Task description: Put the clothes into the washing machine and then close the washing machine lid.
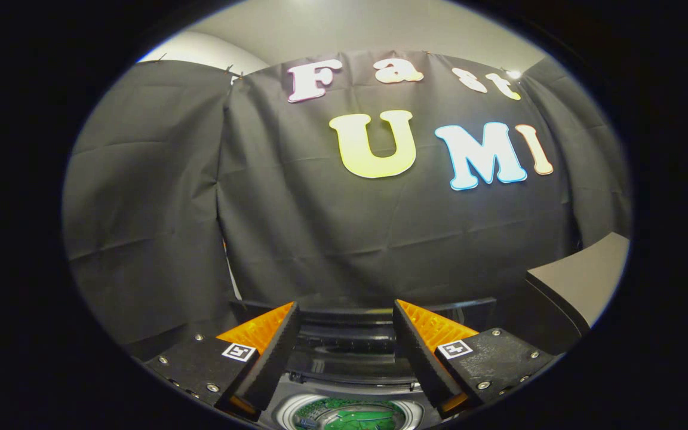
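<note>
Hovering above the washer [350, 382], the gripper [347, 334] points toward the booth's cloth wall [380, 239] at 12 o'clock, its two fingers [272, 352] spread wide with nothing between them and touching nothing. Below and between the fingers, toward 6 o'clock, the drum's round mouth [350, 415] lies open, and something green [356, 416] sits inside it, most likely the clothes already dropped in, though too little shows to be sure. Just beyond the fingertips runs the dark back edge of the machine, where a raised lid [374, 307] appears to stand; its exact outline is hard to make out against the cloth. A grey slab [583, 280] juts in at 3 o'clock, its nature unclear. Judging by the load in the drum and the empty, parted jaws, the gripper is held high and level to reach for that lid and swing it down, the step left to finish the job.
</note>
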